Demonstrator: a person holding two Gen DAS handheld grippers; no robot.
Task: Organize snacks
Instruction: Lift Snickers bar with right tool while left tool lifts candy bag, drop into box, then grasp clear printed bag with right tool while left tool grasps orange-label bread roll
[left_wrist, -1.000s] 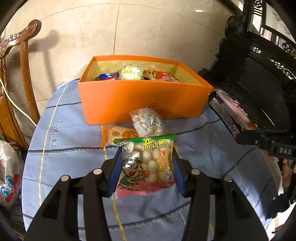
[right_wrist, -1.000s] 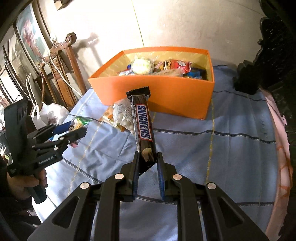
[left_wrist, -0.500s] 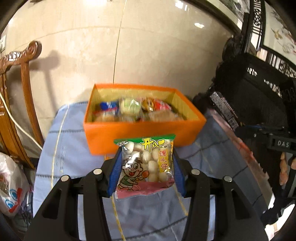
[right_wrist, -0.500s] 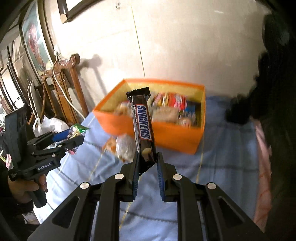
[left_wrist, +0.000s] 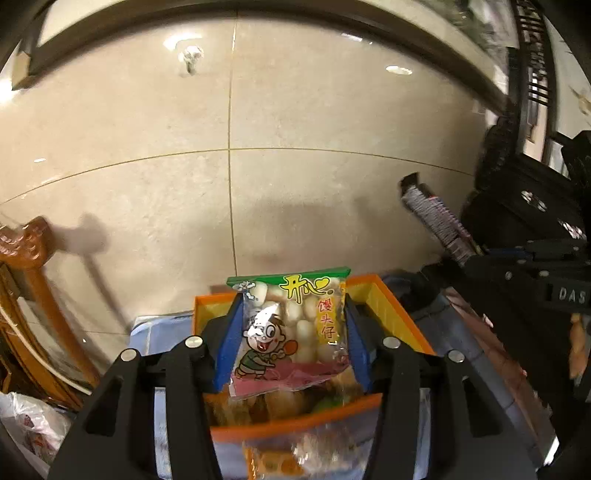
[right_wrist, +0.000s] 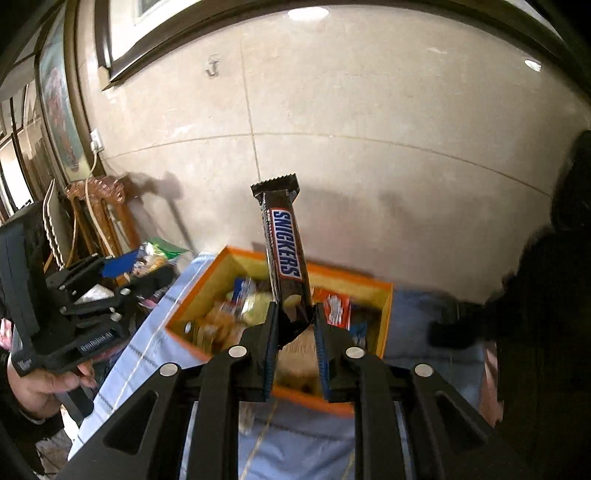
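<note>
We hold biscuit bag (left_wrist: 291, 328) in left gripper (left_wrist: 291, 332), chocolate bar (right_wrist: 282, 247) in right gripper (right_wrist: 293, 332), both lower centre above orange box (right_wrist: 384, 314). Risk: bar pinched at tip, may swing and miss box.

Wall (left_wrist: 295, 122): large beige stone-look tiles with thin grout lines, glossy, catching ceiling-light glare (right_wrist: 308, 13) near the top. Small hook (right_wrist: 213, 69) fixed high on the tile.
Dark-framed panel (right_wrist: 122, 55) above the tiles (window or picture, cannot tell).
Framed artwork (right_wrist: 61, 107) on the left-hand wall; white socket (right_wrist: 96, 139) below it, a cord hanging down.
Carved wooden chair (left_wrist: 33, 295), reddish brown, standing against the wall at left.
White plastic bag (left_wrist: 33, 432) low beside that chair.
Dark carved furniture (left_wrist: 532, 206) with pierced fretwork at right.
Tablecloth (right_wrist: 424, 321): pale blue, dark and yellow stripes.
</note>
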